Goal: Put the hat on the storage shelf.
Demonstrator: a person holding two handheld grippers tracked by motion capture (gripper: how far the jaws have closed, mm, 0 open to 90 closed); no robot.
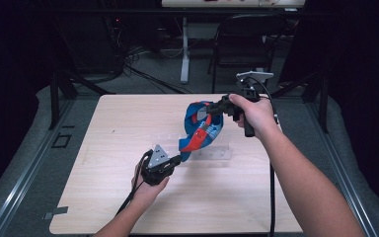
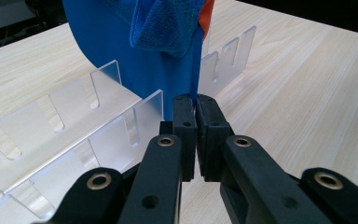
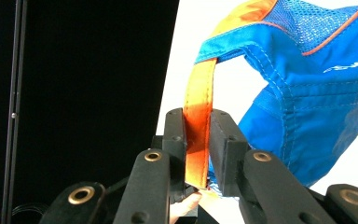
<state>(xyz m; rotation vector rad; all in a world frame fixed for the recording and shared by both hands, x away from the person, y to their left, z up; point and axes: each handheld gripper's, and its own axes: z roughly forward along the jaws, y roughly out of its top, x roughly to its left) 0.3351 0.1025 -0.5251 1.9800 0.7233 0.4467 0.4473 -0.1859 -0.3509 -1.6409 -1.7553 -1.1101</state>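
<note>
Holding this blue vest stretched between my two grippers right now, above the middle of the table. My right gripper is up high at the far end, jaws clamped tight on the orange strap, which runs straight up out of them. My left gripper is down low near the tabletop, jaws closed on a thin blue edge of the fabric. So the vest's long axis runs on a diagonal, from low and near on my left to high and farther away on my right.

That clear acrylic rack sits just beside my left jaws, with the vest hanging right over its slots. Since my left hand is the closer one, I reckon any lowering or laying flat pivots around that end, and the fabric could snag on those upright tabs if I'm sloppy.
</note>
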